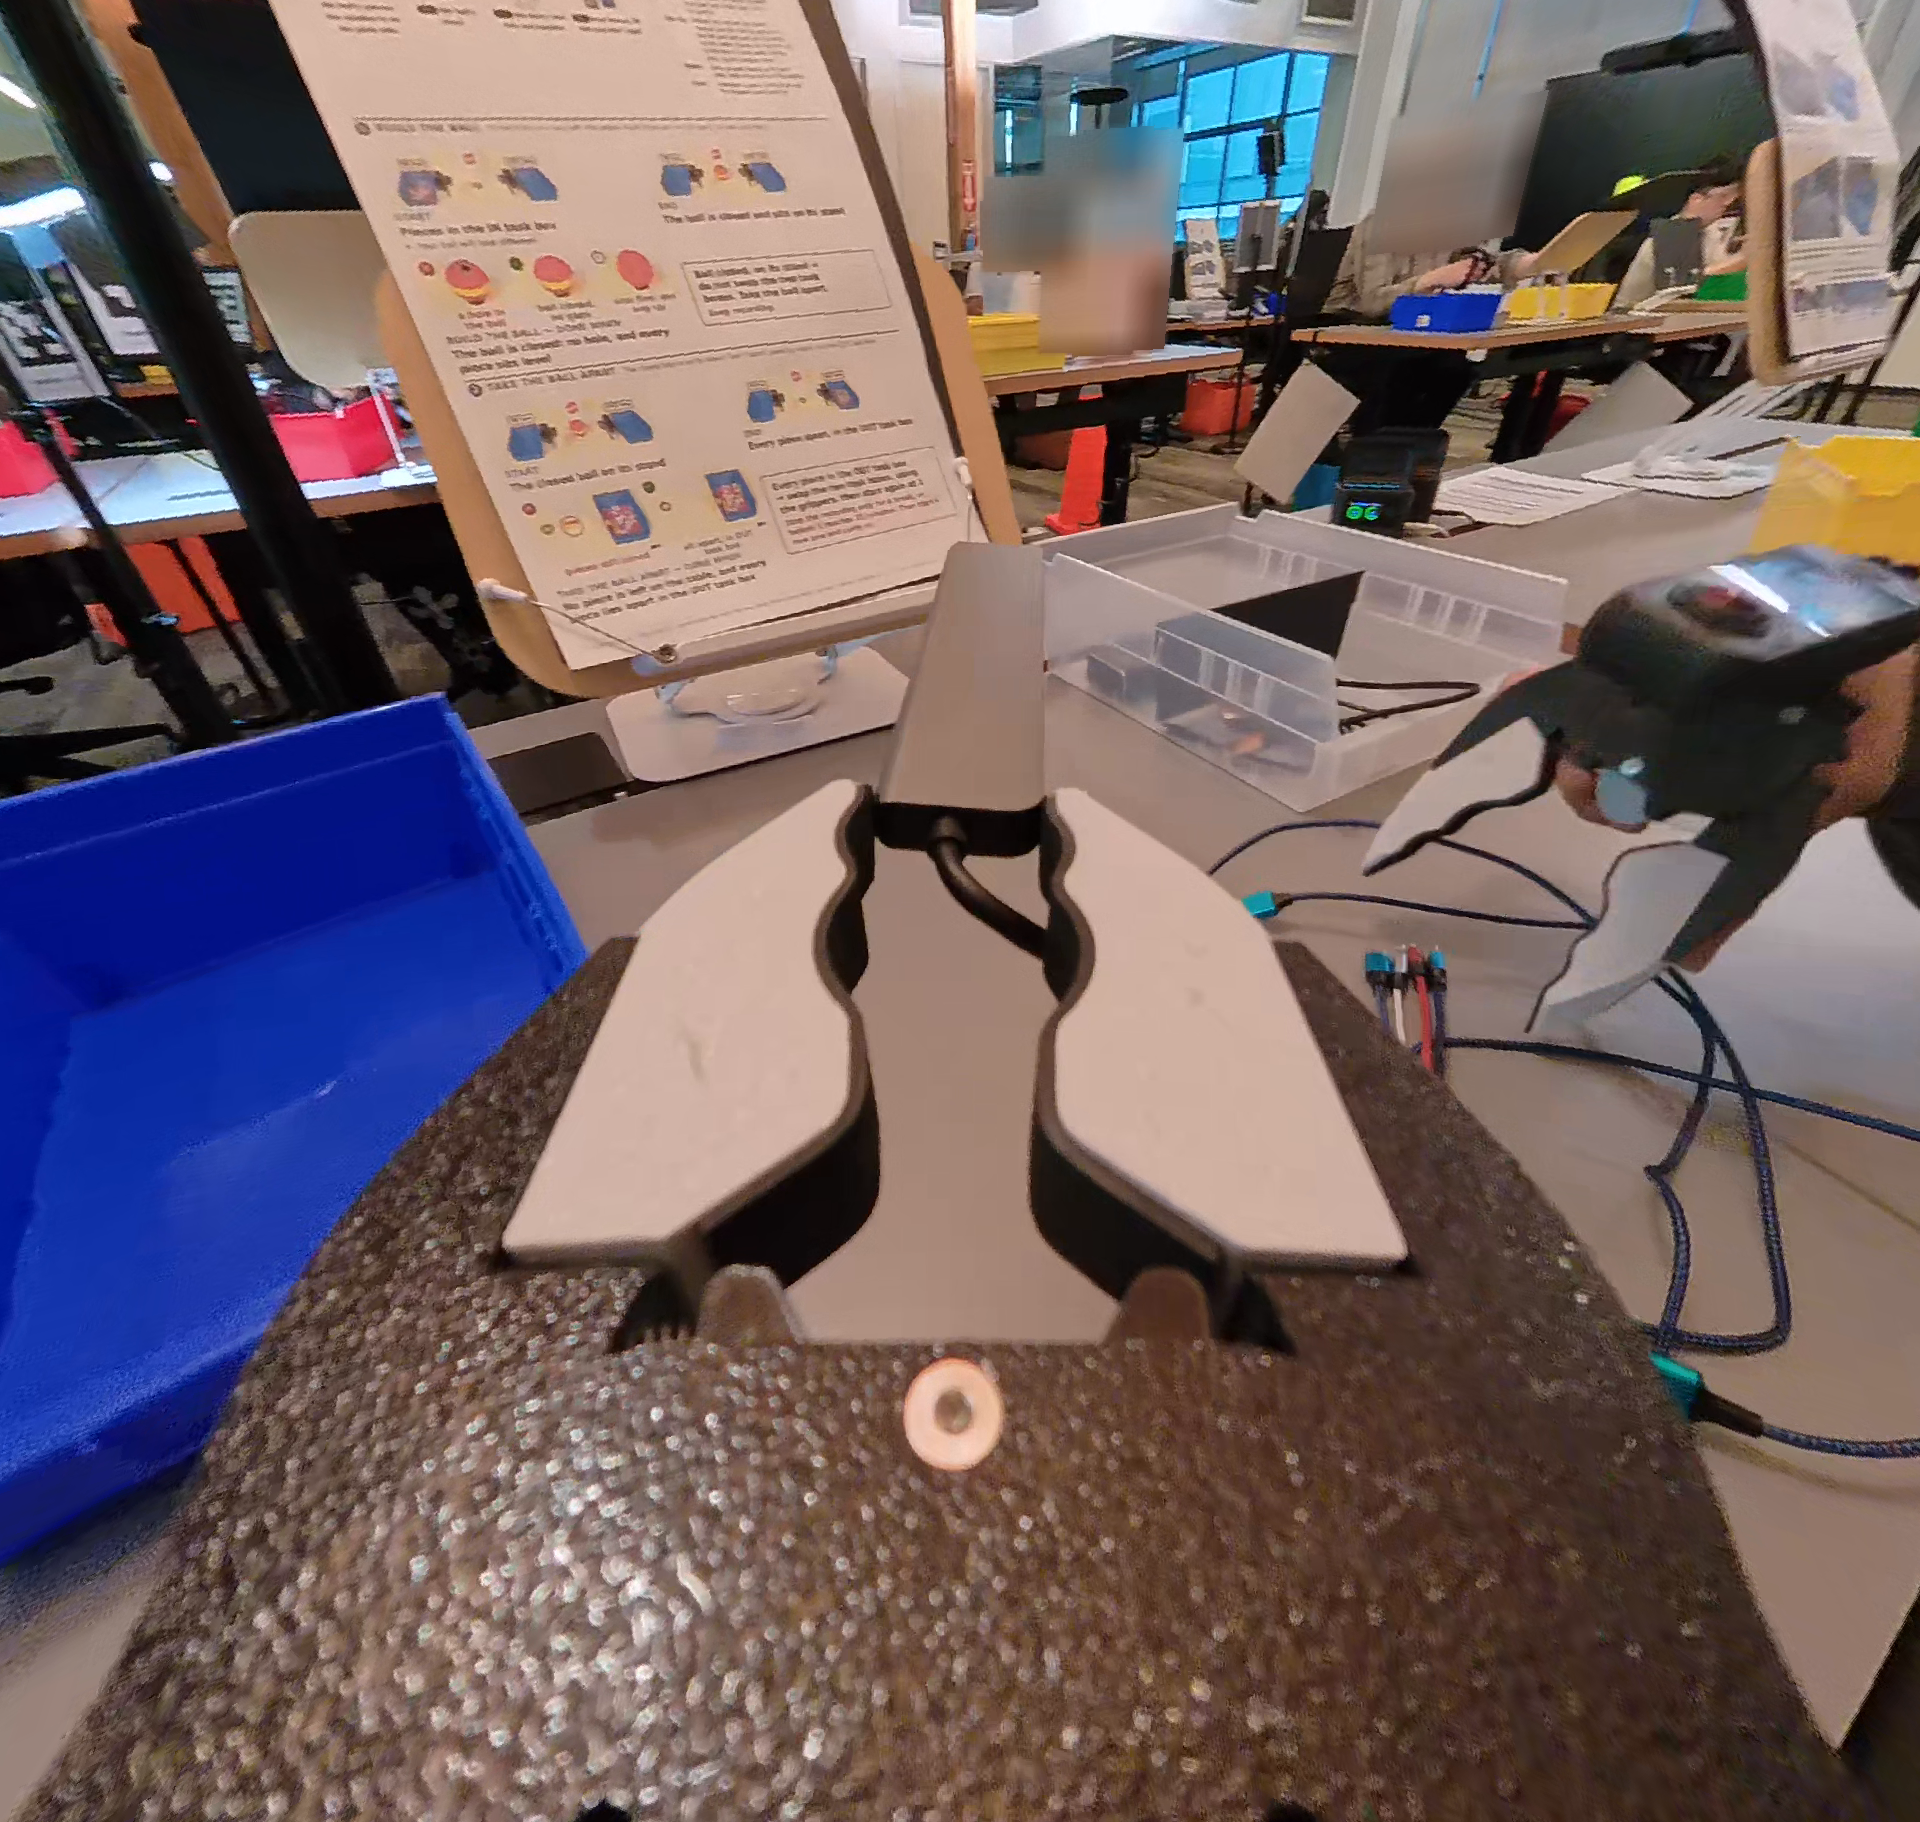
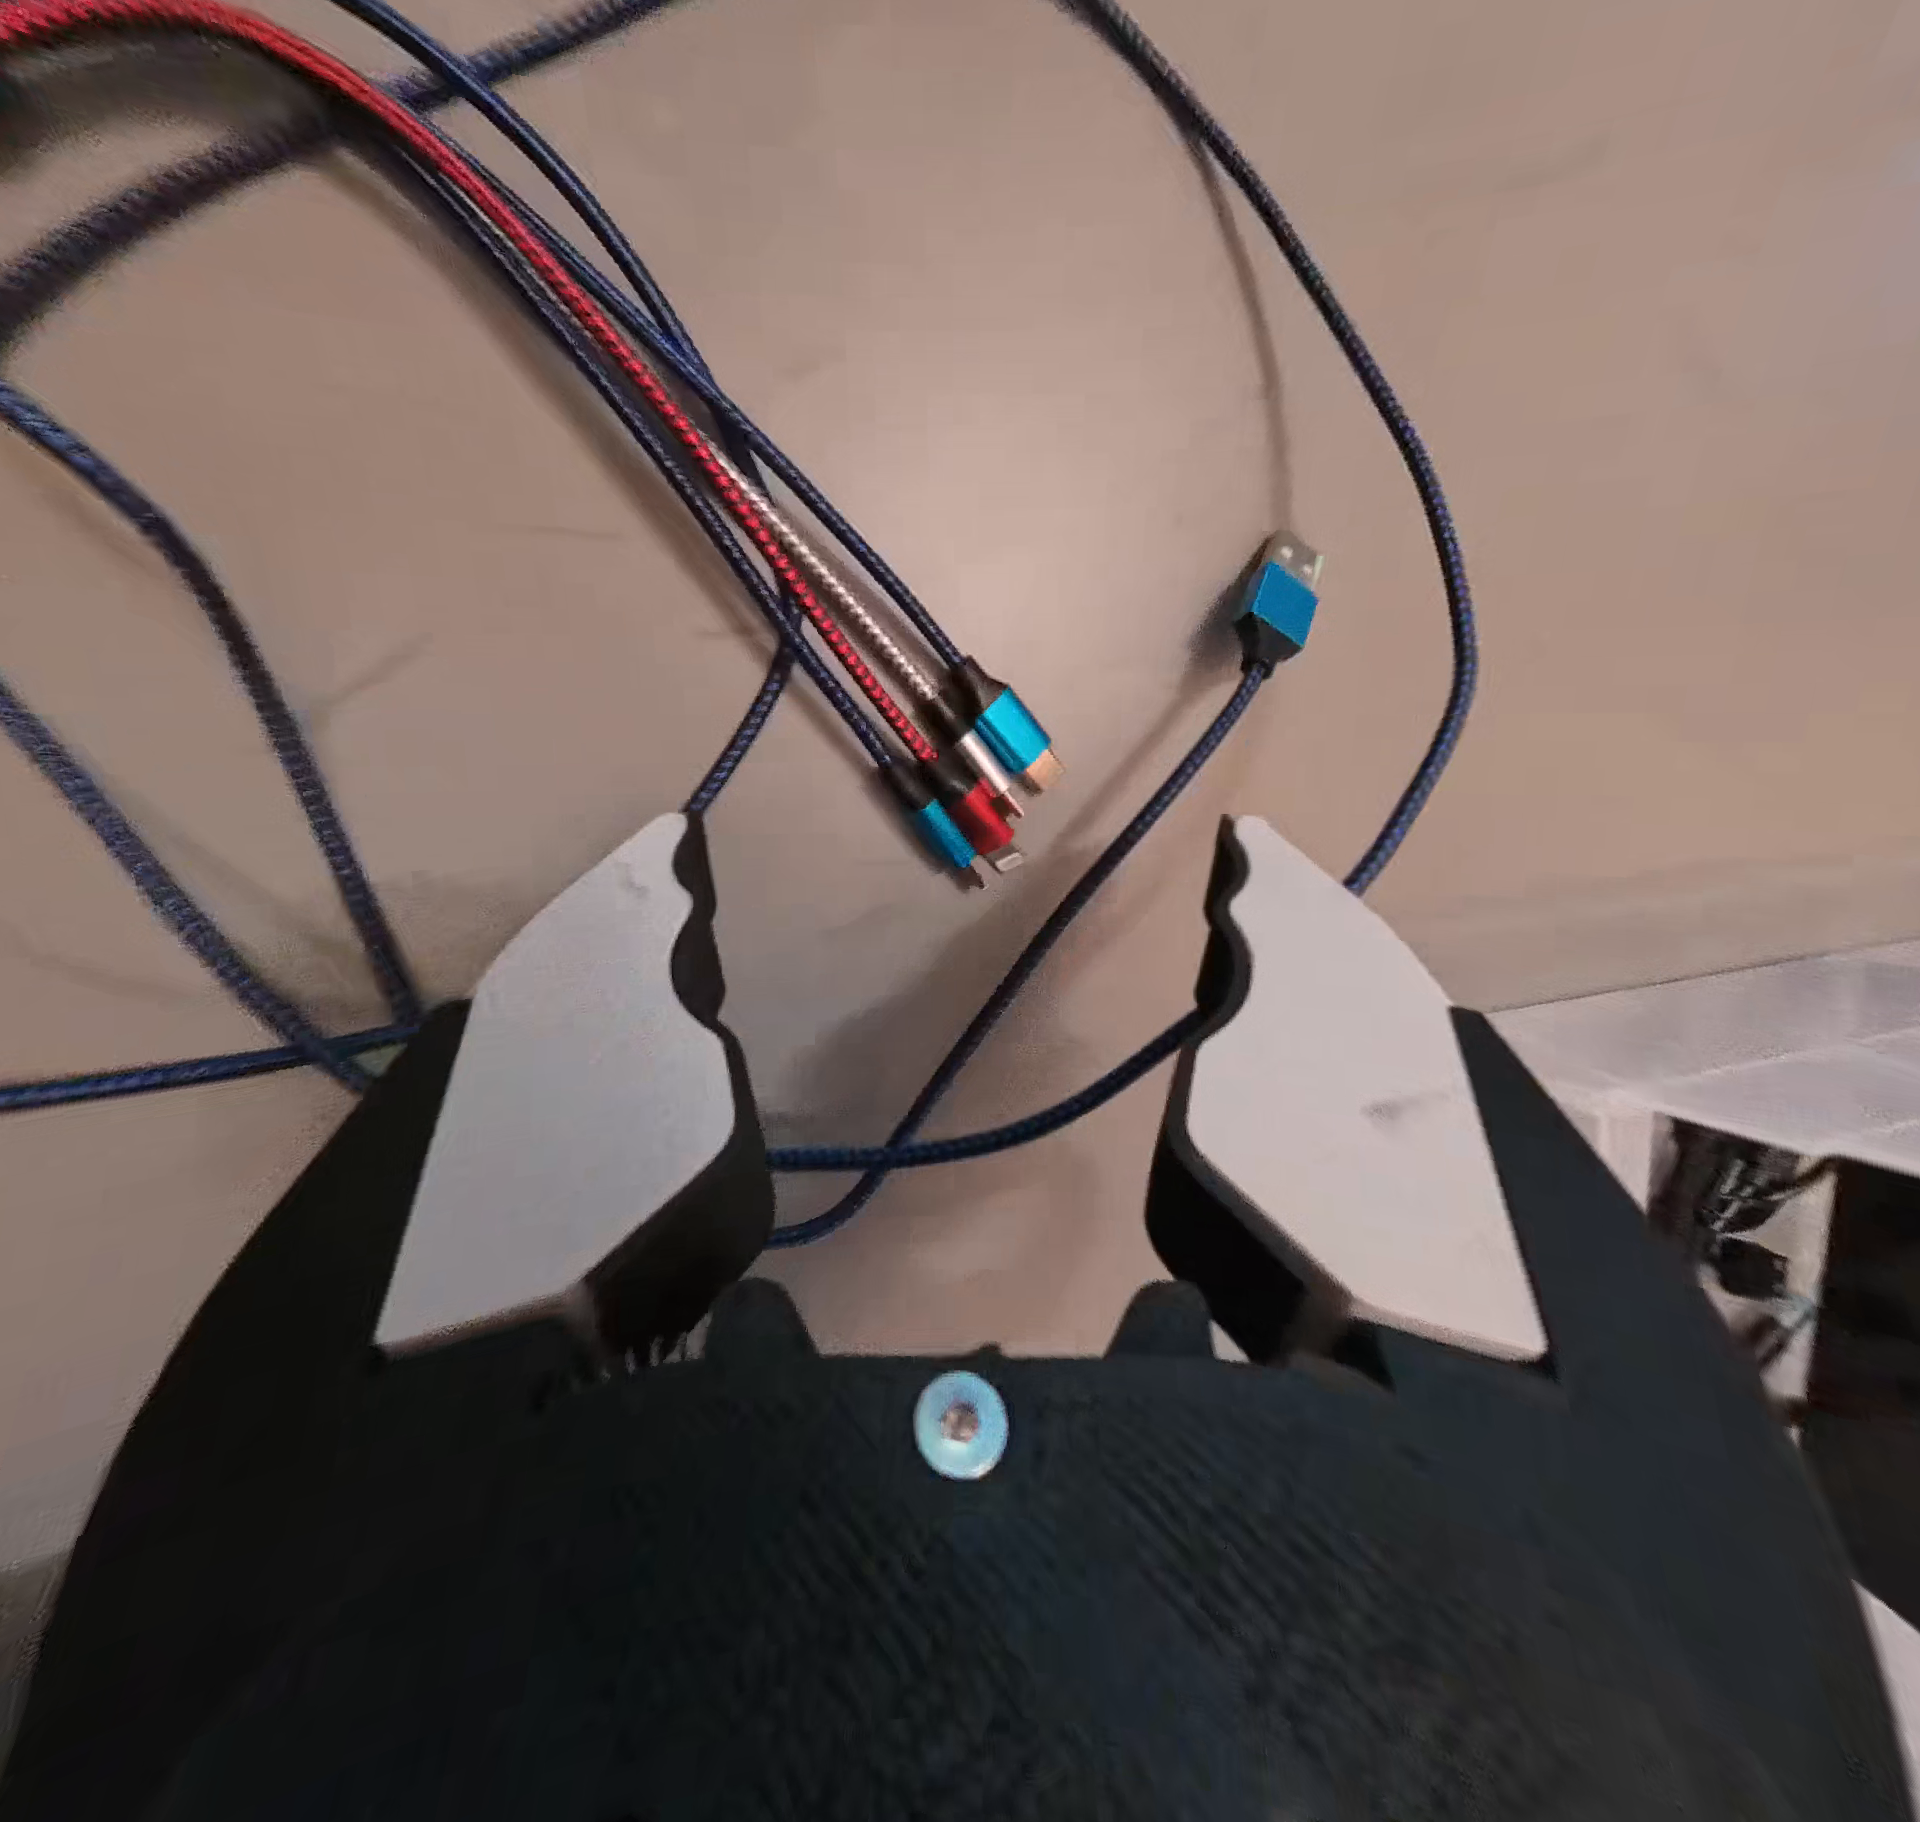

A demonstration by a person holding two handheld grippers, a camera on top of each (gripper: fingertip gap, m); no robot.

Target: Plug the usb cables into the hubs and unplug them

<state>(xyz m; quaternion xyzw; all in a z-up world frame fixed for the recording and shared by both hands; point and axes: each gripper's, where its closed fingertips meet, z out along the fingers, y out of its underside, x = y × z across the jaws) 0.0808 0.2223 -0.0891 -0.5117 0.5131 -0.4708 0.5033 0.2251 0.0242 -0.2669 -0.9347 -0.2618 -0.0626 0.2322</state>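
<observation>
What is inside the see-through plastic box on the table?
Inside the clear box stand clear dividers and dark blocks; a black cable trails out. What the blocks are is unclear; the walls blur them.

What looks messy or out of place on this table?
The braided cables sprawl in crossing loops over the table, none plugged in. The left claw holds the grey hub tilted up, off the table. Nothing looks broken.

A blue bin (image 1: 208,1024), an instruction sheet (image 1: 623,266) on a stand, a clear tray (image 1: 1351,764)

Right gripper (image 2: 956,837) agape above USB plug (image 2: 1280,596), cable bundle (image 2: 971,770)
</observation>
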